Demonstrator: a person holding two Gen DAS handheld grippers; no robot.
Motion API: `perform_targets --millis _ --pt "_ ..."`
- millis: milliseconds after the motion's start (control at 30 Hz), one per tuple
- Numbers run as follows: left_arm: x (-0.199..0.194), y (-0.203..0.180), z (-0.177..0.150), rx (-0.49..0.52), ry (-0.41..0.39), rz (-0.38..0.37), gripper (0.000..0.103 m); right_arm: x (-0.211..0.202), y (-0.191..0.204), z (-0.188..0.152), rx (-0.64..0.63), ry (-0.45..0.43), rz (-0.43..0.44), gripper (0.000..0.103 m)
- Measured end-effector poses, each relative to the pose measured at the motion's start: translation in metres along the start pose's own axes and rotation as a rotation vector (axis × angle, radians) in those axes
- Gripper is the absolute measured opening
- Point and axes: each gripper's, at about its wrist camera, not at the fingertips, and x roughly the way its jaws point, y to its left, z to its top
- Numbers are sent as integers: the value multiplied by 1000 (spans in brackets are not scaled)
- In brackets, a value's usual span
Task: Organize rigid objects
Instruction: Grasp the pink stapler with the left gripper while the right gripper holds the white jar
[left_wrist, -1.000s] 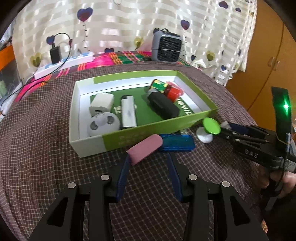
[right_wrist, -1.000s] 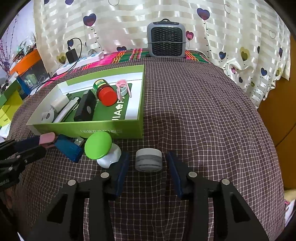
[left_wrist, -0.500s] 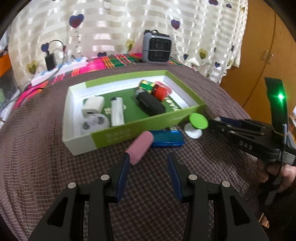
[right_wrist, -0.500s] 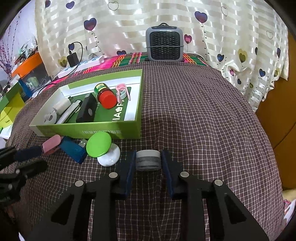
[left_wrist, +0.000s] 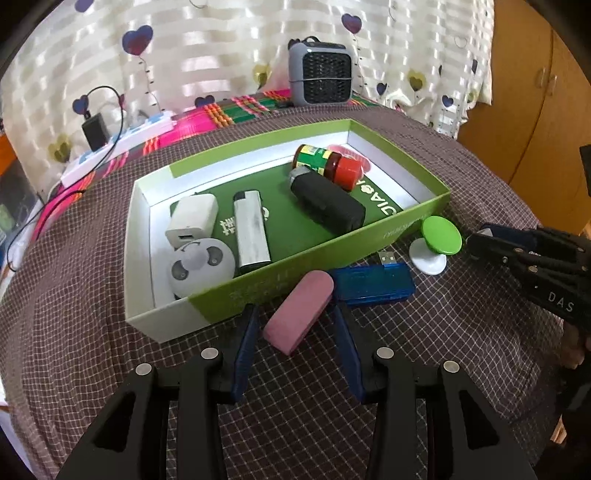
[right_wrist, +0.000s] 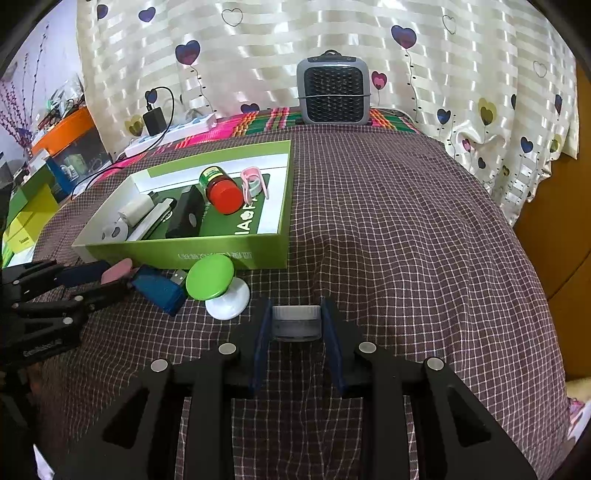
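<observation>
Six items are already stowed in the green box (left_wrist: 424, 206); left gripper (left_wrist: 295, 325) is spread around the pink eraser (left_wrist: 299, 315) near its front wall, right gripper (right_wrist: 295, 325) clamped on the grey jar (right_wrist: 295, 323), blue USB stick (left_wrist: 373, 282) and green knob (left_wrist: 441, 240) left outside.

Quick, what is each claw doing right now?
Left claw: open around the pink eraser.
Right claw: closed on the small round jar.

In the left wrist view, the right gripper (left_wrist: 476, 240) runs off the right edge, and the pink clip (left_wrist: 351, 152) hides behind the red-capped bottle (left_wrist: 328, 166). Print on the green box (right_wrist: 207, 254) front is too small to read. Shelf clutter at the right wrist view's upper left is blurred.
</observation>
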Motion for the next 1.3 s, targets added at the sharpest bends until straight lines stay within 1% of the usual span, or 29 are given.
perform_targets --millis 300,333,367,400,433,467,567,633,733,967,1100,1300 --pt "3 -2 3 1 4 -42 40 1 1 0 -3 3 6 29" --pt "6 -3 3 -1 16 -36 37 1 1 0 -3 3 7 29" --pt "5 -4 3 2 10 -25 34 1 1 0 -2 3 7 29" --pt "4 -4 2 4 9 -22 28 1 1 0 -1 3 7 29" --pt "3 -4 2 1 9 -37 25 1 1 0 -2 3 7 29" --pt "2 -4 2 -2 9 -45 24 1 1 0 -3 3 7 29" --pt "1 -7 1 6 10 -40 22 1 1 -1 -5 5 8 29" --pt "0 -7 -1 -1 9 -56 17 0 2 -1 -7 6 8 29" --pt "-4 -8 -5 -19 12 -42 17 -2 2 -3 -9 6 9 29" --pt "-14 -7 -19 -79 8 -37 17 -7 5 -8 -10 5 21 29" --pt "-19 -9 -27 -85 8 -11 17 -11 10 -13 -18 3 35 29" --pt "-18 -8 -27 -107 1 -3 17 -12 18 -17 -32 6 51 29"
